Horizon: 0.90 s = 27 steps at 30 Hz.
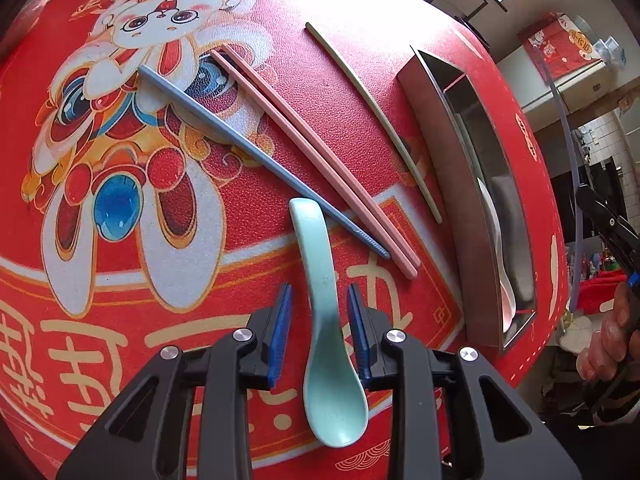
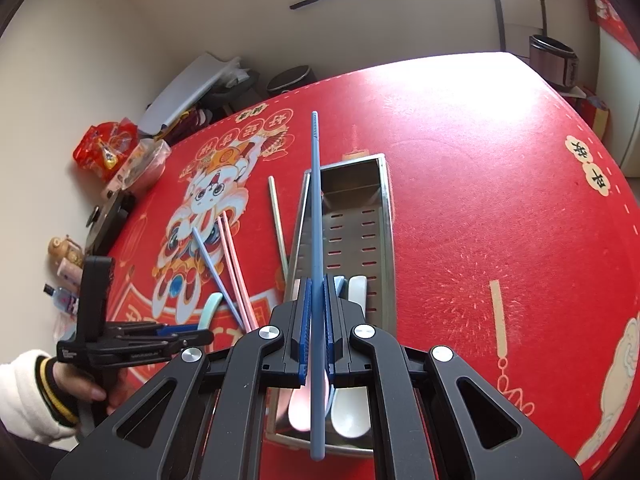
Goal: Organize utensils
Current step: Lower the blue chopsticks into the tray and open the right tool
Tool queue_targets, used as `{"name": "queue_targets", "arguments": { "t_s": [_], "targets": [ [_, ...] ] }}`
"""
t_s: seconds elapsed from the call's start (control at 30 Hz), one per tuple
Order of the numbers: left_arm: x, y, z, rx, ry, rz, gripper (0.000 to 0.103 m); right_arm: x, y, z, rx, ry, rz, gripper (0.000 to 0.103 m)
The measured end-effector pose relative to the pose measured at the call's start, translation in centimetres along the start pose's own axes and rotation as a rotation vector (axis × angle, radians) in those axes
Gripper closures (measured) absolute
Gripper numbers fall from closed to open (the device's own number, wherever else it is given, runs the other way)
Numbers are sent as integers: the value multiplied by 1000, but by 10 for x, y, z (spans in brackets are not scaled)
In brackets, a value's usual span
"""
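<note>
A teal spoon (image 1: pixel 332 392) lies on the red table mat (image 1: pixel 248 280), bowl toward me. My left gripper (image 1: pixel 319 288) straddles its handle, open, with a gap at each blue pad. Beyond it lie a blue chopstick (image 1: pixel 240 140), two pink chopsticks (image 1: pixel 304 148) and a pale green chopstick (image 1: pixel 380 112). A steel tray (image 2: pixel 386 220) holds a pink spoon (image 2: pixel 300 408) and a white spoon (image 2: pixel 352 412). My right gripper (image 2: pixel 319 280) is shut on a second blue chopstick (image 2: pixel 316 200), which it holds lengthwise over the tray's near end.
Snack bags and jars (image 2: pixel 104 152) crowd the table's far left edge. A rice cooker (image 2: pixel 554 60) stands beyond the back right corner. A hand in a white sleeve (image 2: pixel 24 392) holds the left gripper at the lower left.
</note>
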State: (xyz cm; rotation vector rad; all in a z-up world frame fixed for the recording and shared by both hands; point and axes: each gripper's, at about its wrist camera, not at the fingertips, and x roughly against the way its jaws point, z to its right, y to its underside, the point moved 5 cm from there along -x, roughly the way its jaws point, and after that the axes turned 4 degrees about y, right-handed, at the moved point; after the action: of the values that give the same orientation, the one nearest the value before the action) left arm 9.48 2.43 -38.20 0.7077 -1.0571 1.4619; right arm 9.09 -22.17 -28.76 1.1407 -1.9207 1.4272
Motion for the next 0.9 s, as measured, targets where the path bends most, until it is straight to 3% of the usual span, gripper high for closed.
{"name": "queue_targets", "arguments": {
  "t_s": [0.2,0.27,0.33,0.57,0.9],
  "targets": [
    [-4,-4,6,-11,-4,4,78,-1,1,4,-21,1,-5,97],
    [-6,-1,7,-9,-4,-6,89,-2,2,4,-26,-1,-10,97],
    [-7,0,7,0,-1,-5,91,-4,3,5,-33,-5,-16,97],
    [1,5,14,-3,0,30,91,-12,8,7,-58,-2,-42,97],
    [28,-9,30,2,38,105,91,-36,16,11,0,109,-128,97]
  ]
}}
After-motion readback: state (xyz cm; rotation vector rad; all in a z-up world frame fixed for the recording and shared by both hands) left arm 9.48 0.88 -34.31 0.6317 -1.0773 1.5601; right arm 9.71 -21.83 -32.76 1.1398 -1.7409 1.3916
